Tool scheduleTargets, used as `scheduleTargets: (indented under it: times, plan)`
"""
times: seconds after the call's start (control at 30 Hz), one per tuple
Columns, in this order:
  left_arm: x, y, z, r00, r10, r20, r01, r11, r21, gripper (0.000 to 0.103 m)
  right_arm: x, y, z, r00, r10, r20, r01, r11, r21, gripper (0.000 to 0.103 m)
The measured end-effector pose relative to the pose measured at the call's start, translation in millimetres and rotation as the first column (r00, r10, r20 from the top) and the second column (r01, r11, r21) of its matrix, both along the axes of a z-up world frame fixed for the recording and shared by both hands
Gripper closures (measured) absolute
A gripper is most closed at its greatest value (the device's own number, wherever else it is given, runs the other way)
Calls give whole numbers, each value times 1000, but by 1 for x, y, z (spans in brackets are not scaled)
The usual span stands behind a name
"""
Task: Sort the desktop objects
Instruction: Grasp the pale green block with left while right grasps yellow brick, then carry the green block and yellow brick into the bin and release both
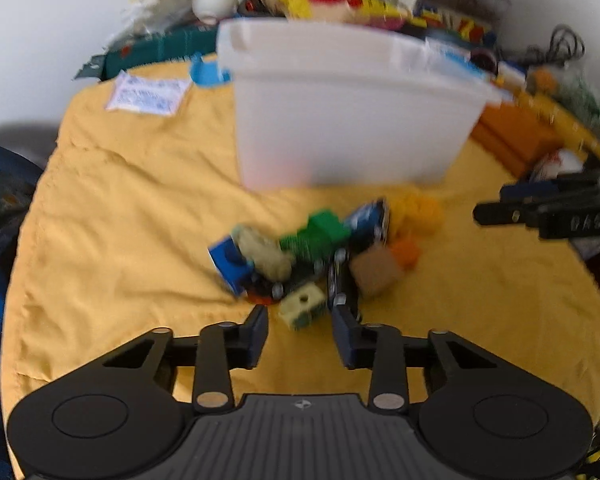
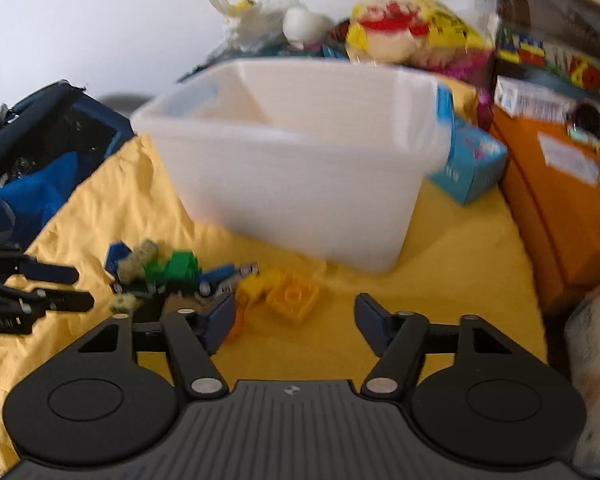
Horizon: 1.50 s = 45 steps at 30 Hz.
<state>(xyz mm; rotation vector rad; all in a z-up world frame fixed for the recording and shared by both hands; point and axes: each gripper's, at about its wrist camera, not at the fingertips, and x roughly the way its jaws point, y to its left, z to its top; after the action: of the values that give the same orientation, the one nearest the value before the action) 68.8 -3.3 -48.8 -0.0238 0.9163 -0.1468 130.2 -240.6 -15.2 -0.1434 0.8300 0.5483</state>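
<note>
A pile of small toys lies on the yellow cloth (image 1: 132,208): a blue brick (image 1: 230,262), a green brick (image 1: 320,234), a pale cube with a hole (image 1: 303,305), a brown block (image 1: 374,270), an orange piece (image 1: 406,252) and yellow bricks (image 2: 290,296). A white plastic bin (image 1: 352,108) stands behind the pile; it also shows in the right wrist view (image 2: 296,168). My left gripper (image 1: 300,326) is open, just in front of the pale cube. My right gripper (image 2: 294,314) is open and empty, close to the yellow bricks. The frames are blurred.
An orange box (image 2: 564,200) and a light blue carton (image 2: 472,164) stand to the right of the bin. A dark blue bag (image 2: 40,152) sits at the left. Packets, a white ball (image 1: 214,0) and toy boxes crowd the back edge.
</note>
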Motion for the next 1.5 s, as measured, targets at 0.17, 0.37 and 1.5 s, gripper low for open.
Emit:
scheduleTargets:
  times: [0.17, 0.37, 1.5]
  plan:
    - [12, -6, -23, 999, 17, -35, -18, 1000, -14, 66, -4, 0, -11, 999, -29, -23, 29, 1000, -6, 38]
    - [22, -14, -29, 999, 30, -37, -31, 999, -28, 66, 3, 7, -22, 998, -58, -25, 58, 998, -27, 38]
    - [12, -1, 50, 994, 53, 100, -41, 992, -115, 68, -1, -16, 12, 998, -66, 21, 63, 992, 108, 60]
